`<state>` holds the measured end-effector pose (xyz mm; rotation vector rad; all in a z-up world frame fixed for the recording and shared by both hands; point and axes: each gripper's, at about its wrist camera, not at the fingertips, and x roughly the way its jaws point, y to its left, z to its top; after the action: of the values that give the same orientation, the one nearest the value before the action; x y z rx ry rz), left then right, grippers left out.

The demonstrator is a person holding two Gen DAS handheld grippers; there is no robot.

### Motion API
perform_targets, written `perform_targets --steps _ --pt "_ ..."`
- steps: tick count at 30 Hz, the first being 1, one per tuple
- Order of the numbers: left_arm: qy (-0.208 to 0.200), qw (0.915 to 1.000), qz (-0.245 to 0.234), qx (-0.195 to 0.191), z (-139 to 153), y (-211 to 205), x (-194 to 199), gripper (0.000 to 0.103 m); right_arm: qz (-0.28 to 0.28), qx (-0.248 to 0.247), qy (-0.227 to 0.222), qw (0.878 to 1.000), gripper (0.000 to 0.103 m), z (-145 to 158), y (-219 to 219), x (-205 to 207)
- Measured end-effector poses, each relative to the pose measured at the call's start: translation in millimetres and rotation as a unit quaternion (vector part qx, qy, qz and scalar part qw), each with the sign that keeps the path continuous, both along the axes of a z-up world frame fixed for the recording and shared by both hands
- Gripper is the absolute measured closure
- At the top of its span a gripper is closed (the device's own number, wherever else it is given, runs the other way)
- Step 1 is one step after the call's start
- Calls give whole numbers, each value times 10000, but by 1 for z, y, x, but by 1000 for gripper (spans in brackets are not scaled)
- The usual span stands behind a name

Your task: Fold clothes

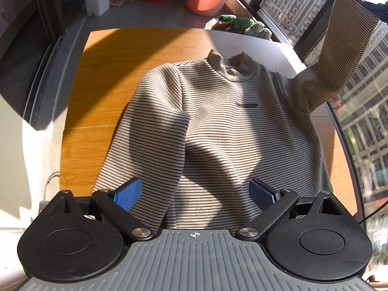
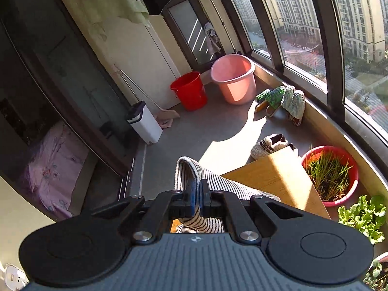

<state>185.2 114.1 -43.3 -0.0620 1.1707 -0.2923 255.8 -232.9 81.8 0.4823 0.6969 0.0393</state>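
Note:
A beige, dark-striped long-sleeve sweater point(image 1: 218, 121) lies face up on the wooden table point(image 1: 101, 77), collar away from me. One sleeve point(image 1: 160, 145) is folded down along the body. My left gripper point(image 1: 195, 194) is open and empty, hovering just above the hem. The other sleeve point(image 1: 339, 55) is lifted high at the right, off the table. My right gripper point(image 2: 197, 189) is shut on that sleeve's cuff point(image 2: 186, 169), holding it in the air above the table corner point(image 2: 274, 169).
On the floor beyond the table stand a pink tub point(image 2: 234, 82), a red bucket point(image 2: 190, 89) and a white bin point(image 2: 145, 123). Slippers point(image 2: 266, 145) and knitted items point(image 2: 286, 99) lie by the window ledge. A red planter point(image 2: 331, 174) stands at the right.

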Motion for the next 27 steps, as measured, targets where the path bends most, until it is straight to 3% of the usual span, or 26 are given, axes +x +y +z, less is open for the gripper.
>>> perform_targets --steps 5,10,13,15,17,19,21,23,26,27 --pt "-106 9993 210 307 -5 33 -8 4 575 88 188 9981 100 -24 66 20" --pt "76 9980 411 464 -16 61 -17 4 940 -1 406 9947 99 -41 115 34" --pt "228 9970 454 590 -25 72 -30 4 1122 -22 385 9929 92 -45 133 34" --pt "329 9960 481 675 -31 79 -38 4 1195 -91 343 9922 75 -47 142 32" --pt "456 9949 592 677 -36 87 -46 4 1202 -196 361 9919 64 -51 142 29" --pt "576 9929 865 571 -38 95 -54 4 1211 -306 502 9909 55 -58 142 24" --pt "640 9894 1233 430 -39 103 -64 4 1207 -455 678 9893 37 -67 142 17" --pt "724 9847 1570 222 -40 109 -74 5 1291 -534 918 9859 32 -81 143 5" --pt "907 9721 2156 -190 -43 117 -90 20 1464 -512 1300 9793 29 -105 142 -16" --pt "971 9669 2338 -323 -45 119 -93 32 1519 -507 1413 9769 28 -112 142 -24"
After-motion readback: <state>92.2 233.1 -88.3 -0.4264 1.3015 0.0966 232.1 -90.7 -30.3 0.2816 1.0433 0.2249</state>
